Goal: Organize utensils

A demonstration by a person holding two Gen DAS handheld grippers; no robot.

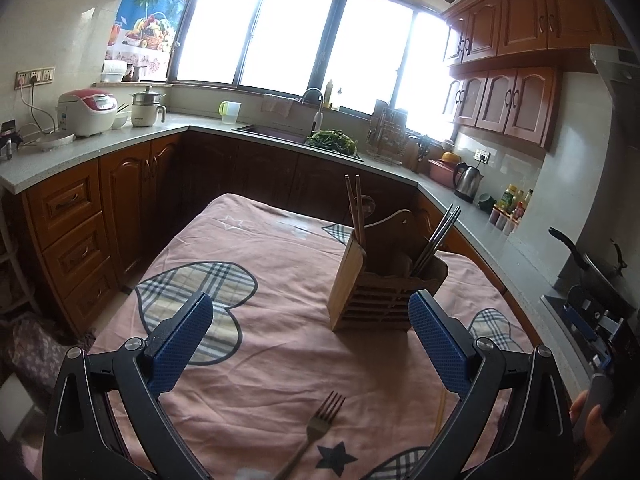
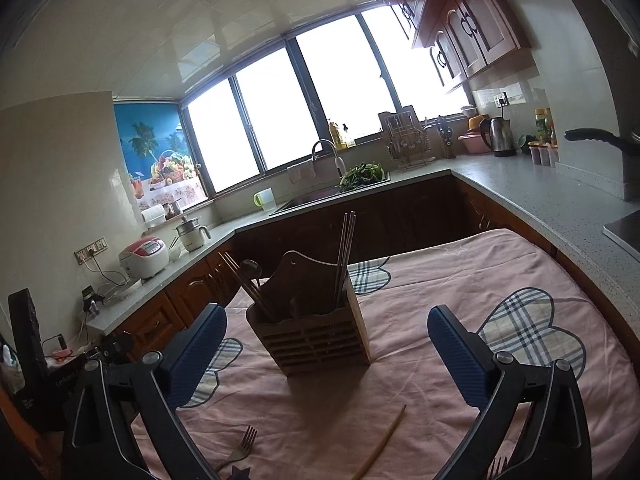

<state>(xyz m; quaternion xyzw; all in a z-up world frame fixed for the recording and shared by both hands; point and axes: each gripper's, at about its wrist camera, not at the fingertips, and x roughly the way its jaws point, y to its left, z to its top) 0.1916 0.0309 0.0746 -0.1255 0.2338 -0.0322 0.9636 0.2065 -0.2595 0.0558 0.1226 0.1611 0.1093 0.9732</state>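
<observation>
A wooden utensil holder (image 1: 378, 292) (image 2: 316, 332) stands upright on the pink tablecloth, with brown chopsticks (image 1: 355, 210) in one end, metal chopsticks (image 1: 438, 236) (image 2: 345, 256) in the other and a spoon (image 2: 250, 270). A metal fork (image 1: 316, 428) (image 2: 242, 448) lies flat near the front, below my left gripper (image 1: 312, 320), which is open and empty. A single wooden chopstick (image 2: 382, 442) (image 1: 441, 412) lies flat in front of the holder. My right gripper (image 2: 326, 334) is open and empty, hovering before the holder. A second fork's tines (image 2: 496, 466) peek out at the bottom right.
The pink tablecloth (image 1: 256, 248) with plaid shapes covers the table. A grey counter wraps round behind with a rice cooker (image 1: 86, 110), sink (image 1: 276, 132), greens (image 1: 334, 140), kettle (image 1: 468, 178) and a pan on the stove (image 1: 592, 264). The other handheld gripper (image 1: 592, 320) shows at far right.
</observation>
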